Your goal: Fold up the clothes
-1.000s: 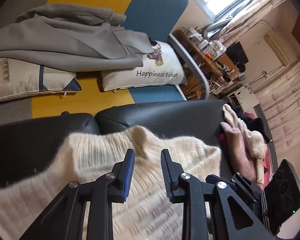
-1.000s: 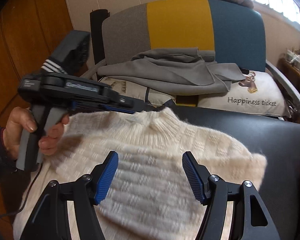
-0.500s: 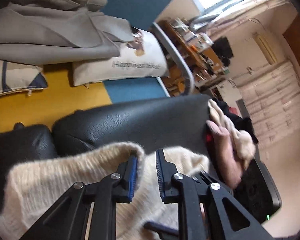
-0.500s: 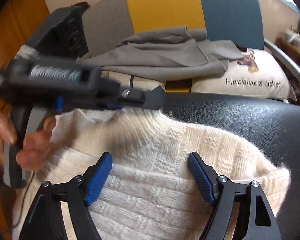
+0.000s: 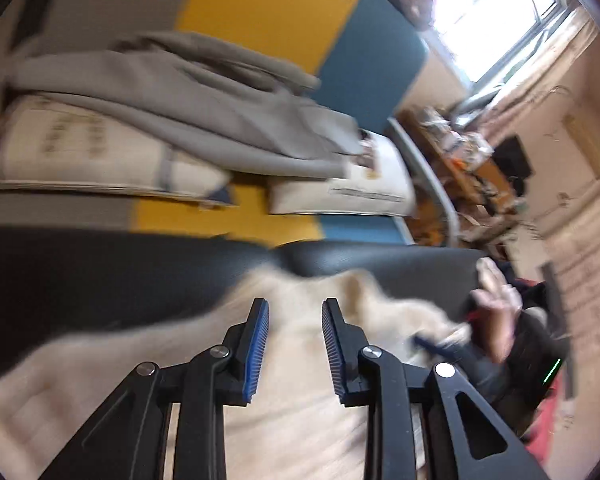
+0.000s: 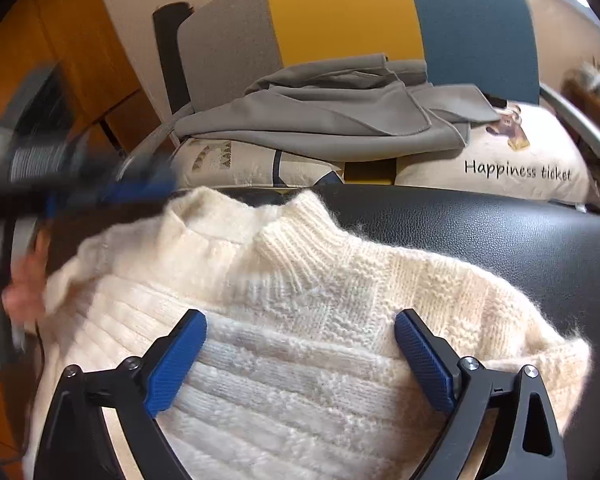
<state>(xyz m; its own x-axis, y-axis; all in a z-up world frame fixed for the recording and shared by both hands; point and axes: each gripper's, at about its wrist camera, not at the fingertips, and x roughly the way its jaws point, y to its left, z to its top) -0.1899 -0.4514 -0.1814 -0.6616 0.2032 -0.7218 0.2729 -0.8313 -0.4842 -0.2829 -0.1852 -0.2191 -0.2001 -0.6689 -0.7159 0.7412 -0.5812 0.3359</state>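
A fluffy cream knitted sweater with a ribbed collar (image 6: 300, 320) lies spread over the black leather seat (image 6: 480, 236), collar toward the striped sofa behind. The right gripper (image 6: 300, 356) hangs just above the knit, its blue-padded jaws spread wide with nothing between them, one pad (image 6: 176, 356) over the ribbed band, the other over the shoulder side. Off to its left the other black tool shows only as a smear, a hand (image 6: 24, 292) wrapped around its handle at the sweater's edge.

From the left gripper (image 5: 295, 344) the view is badly blurred. Its jaws stand apart with a clear gap and no cloth pinched between them, hovering over the sweater (image 5: 292, 420); whether the pads touch the wool I cannot tell. Beyond them, a hand (image 5: 496, 316) at the far edge of the garment, gripping the other tool.

Behind the seat, a sofa in grey, yellow and teal panels (image 6: 340, 12) carries a folded grey garment (image 6: 332, 120) resting on two cushions, one patterned (image 6: 236, 168), one white and printed "Happiness ticket" (image 6: 516, 168). A bright window (image 5: 496, 12) sits upper right.
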